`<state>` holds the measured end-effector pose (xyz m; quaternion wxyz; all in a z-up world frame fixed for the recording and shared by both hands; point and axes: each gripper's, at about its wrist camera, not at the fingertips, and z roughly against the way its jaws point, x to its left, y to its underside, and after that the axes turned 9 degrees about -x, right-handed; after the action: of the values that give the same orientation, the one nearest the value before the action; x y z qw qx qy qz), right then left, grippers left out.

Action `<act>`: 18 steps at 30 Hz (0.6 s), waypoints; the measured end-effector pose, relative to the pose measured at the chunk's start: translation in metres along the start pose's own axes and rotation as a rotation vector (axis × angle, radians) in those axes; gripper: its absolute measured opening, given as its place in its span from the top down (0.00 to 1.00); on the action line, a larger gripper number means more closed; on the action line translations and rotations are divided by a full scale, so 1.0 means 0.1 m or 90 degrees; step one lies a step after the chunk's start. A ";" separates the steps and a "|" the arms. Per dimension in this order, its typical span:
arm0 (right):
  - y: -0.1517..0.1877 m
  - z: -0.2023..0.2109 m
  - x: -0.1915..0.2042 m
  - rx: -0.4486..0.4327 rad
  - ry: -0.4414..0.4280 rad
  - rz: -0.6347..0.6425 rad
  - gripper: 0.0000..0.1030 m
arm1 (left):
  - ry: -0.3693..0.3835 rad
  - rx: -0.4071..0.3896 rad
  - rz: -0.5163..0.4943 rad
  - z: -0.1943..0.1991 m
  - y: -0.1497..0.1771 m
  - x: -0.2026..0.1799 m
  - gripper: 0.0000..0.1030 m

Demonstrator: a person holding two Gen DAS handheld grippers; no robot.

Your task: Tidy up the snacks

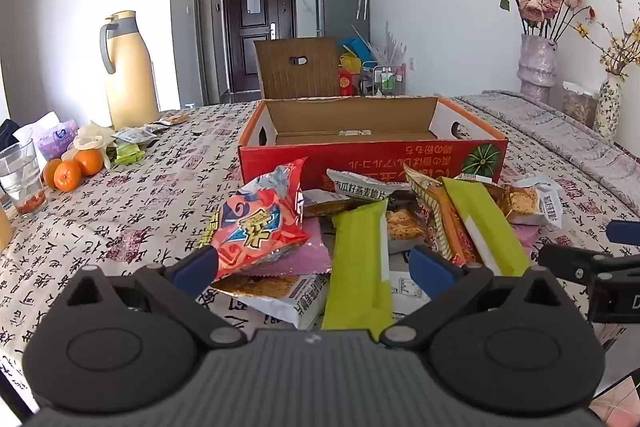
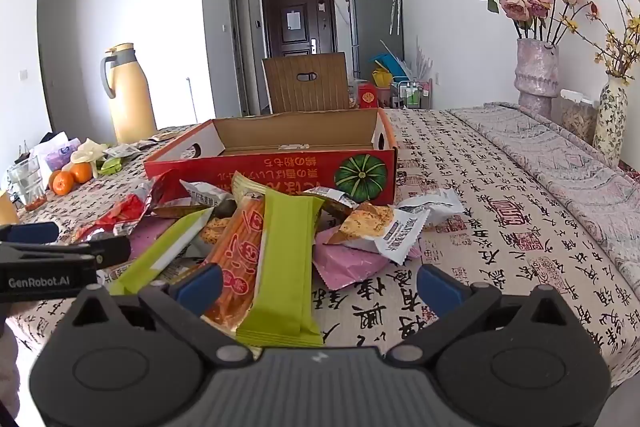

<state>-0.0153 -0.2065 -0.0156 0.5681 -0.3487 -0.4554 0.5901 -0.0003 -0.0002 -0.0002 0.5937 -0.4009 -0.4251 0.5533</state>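
Observation:
A heap of snack packets lies on the patterned tablecloth in front of an open red cardboard box (image 1: 360, 159) (image 2: 260, 171), which looks almost empty inside. My left gripper (image 1: 315, 269) stands open just short of the heap, with a long green packet (image 1: 360, 259) reaching between its fingers and a red puffed snack bag (image 1: 260, 223) by the left pad. My right gripper (image 2: 319, 285) is open too, over the near end of another green packet (image 2: 284, 259) and an orange packet (image 2: 240, 259). Neither pair of pads presses on anything. Each gripper shows at the edge of the other's view.
A yellow thermos jug (image 1: 128, 75), oranges (image 1: 72, 169), a glass (image 1: 22, 175) and small packets sit at the left. Flower vases (image 1: 538, 63) and a folded grey cloth (image 2: 560, 163) occupy the right. A chair back (image 1: 298, 67) rises behind the box.

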 end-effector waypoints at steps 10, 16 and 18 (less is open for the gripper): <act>0.00 0.00 -0.01 0.000 -0.002 -0.004 0.00 | 0.002 0.008 0.009 -0.02 0.02 0.01 0.00; -0.01 -0.01 -0.01 0.000 -0.002 -0.004 0.00 | 0.007 -0.001 0.013 -0.01 0.03 0.03 0.00; 0.00 -0.01 -0.01 0.000 -0.002 -0.003 0.00 | 0.010 -0.003 0.015 -0.01 0.03 0.03 0.00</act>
<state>-0.0137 -0.2074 -0.0157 0.5688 -0.3465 -0.4573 0.5894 -0.0006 0.0028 -0.0034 0.5893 -0.4116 -0.4171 0.5562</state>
